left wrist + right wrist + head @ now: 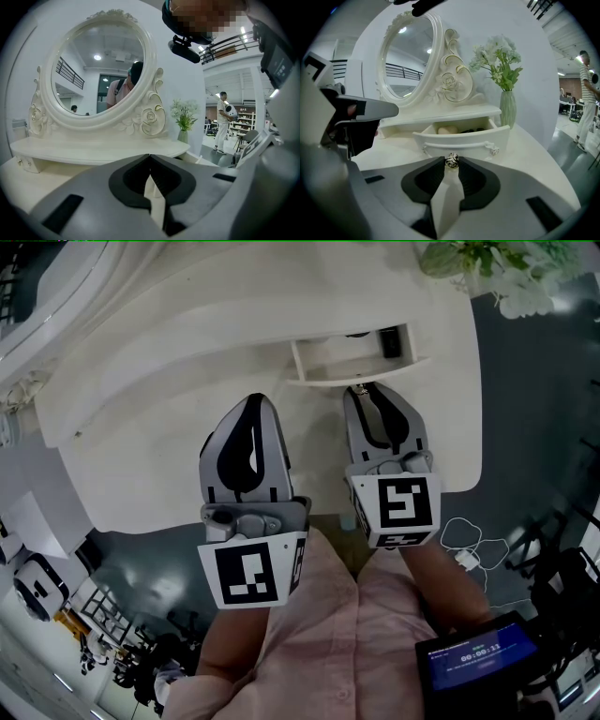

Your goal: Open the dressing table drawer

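A plain white wall (525,33) stands close by. The floor (530,362) is dark grey and glossy. Far off, shelving (244,123) lines a bright hall under ceiling strip lights (242,32).

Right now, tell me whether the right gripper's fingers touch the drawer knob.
Touching. The right gripper view shows both fingers pressed against the drawer knob, no gap visible.
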A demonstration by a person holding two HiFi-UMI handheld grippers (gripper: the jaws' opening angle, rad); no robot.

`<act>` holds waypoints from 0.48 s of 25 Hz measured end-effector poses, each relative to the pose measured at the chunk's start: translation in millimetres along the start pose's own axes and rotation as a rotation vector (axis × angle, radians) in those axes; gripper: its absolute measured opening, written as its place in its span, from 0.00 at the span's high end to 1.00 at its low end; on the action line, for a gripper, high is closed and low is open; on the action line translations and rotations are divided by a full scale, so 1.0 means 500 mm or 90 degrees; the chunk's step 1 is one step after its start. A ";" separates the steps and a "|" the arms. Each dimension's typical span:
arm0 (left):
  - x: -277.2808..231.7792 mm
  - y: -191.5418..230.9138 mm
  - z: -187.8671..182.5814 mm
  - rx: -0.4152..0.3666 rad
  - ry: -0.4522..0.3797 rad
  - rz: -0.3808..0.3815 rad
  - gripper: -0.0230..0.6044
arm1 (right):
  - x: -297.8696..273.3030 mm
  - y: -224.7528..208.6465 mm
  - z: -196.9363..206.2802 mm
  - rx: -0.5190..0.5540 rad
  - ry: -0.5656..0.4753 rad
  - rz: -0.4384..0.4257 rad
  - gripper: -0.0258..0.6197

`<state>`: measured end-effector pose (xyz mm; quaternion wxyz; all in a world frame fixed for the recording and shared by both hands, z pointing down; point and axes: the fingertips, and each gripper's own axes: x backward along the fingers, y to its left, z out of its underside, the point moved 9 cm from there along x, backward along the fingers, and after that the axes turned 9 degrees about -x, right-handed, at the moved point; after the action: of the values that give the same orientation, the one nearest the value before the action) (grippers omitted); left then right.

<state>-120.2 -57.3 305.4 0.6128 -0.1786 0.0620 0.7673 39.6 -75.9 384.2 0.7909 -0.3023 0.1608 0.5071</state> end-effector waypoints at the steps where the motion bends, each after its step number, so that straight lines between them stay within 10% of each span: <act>1: 0.001 0.000 0.000 0.000 0.000 0.000 0.93 | 0.001 0.000 0.001 0.001 0.001 0.000 0.80; 12: -0.003 -0.012 0.005 0.000 0.001 0.004 0.93 | 0.003 -0.001 0.011 0.003 0.001 -0.003 0.80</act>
<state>-114.6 -56.3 309.1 0.6102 -0.1787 0.0630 0.7693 40.5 -71.5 387.8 0.7928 -0.3014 0.1617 0.5046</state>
